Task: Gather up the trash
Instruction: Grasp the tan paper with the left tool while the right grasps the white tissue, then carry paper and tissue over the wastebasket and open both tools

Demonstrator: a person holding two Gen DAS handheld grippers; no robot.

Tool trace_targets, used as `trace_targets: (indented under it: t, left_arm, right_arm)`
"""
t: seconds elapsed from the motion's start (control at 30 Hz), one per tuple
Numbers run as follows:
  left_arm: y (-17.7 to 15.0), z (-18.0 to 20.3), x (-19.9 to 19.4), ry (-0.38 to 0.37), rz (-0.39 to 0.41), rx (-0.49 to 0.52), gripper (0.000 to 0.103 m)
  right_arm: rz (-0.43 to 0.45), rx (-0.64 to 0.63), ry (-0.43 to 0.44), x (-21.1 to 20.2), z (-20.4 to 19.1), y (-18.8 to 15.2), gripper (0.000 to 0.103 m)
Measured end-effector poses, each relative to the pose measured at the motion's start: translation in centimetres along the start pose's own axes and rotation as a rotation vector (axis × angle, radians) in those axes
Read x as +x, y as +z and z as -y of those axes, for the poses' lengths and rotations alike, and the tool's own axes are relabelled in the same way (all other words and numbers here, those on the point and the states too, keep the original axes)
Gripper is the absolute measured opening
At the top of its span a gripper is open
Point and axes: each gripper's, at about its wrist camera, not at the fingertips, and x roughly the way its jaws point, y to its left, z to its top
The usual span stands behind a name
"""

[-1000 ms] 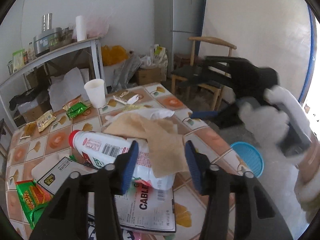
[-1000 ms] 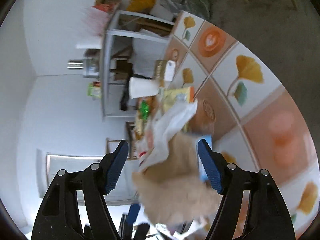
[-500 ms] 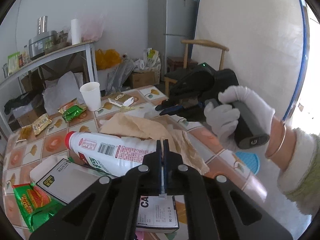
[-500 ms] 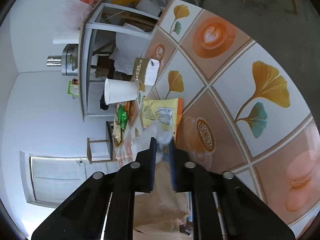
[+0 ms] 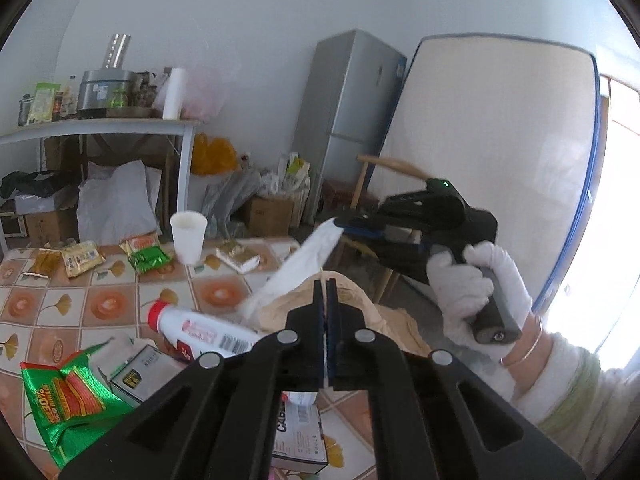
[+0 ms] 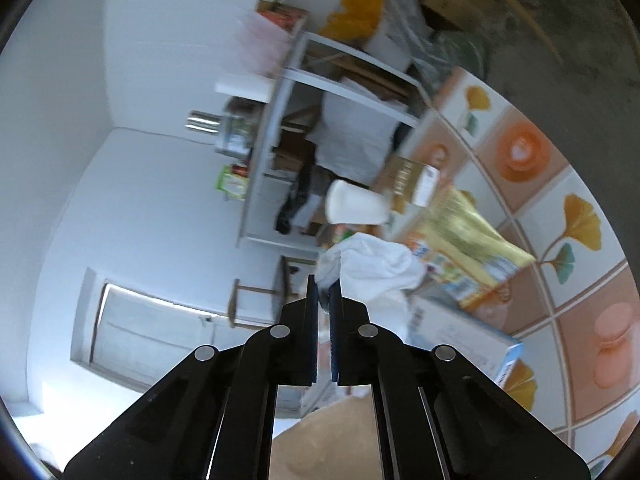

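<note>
**Trash pickup barely begun: one piece lifted, most litter on the table**

Trash covers the tiled table (image 5: 48, 312). At its near edge, the left gripper (image 5: 325, 292) has its jaws pressed together, apparently pinching the brown paper bag (image 5: 360, 312), though the contact is hard to see. Beside it lie a white bottle (image 5: 200, 330), a green wrapper (image 5: 64, 392) and a printed box (image 5: 298, 432). Above the table, the right gripper (image 6: 324, 288) is clamped on a white plastic bag (image 6: 372, 264), lifted clear. Toward the far edge, a paper cup (image 5: 188, 236) and snack packets (image 5: 82, 256) wait. No bin is visible.
</note>
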Motion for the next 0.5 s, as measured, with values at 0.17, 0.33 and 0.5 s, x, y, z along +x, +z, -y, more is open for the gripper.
trace_targets:
  t: [0.17,0.33,0.5]
  left_arm:
    - [1.2,0.0,-1.9,-0.024,0.049,-0.03,0.0]
    - [2.3,0.7,-3.6,-0.045,0.086,-0.03,0.0]
    - [3.1,1.9,-4.4,-0.071,0.094,-0.021,0.0]
  right_arm:
    - [0.024,-0.058,0.043,-2.0,-2.4,-0.6,0.003]
    - [0.064,-0.123,0.066,-5.2,-4.6,-1.5,0.003]
    - [0.115,-0.181,0.058,-9.2,-5.9,-2.4,0.003]
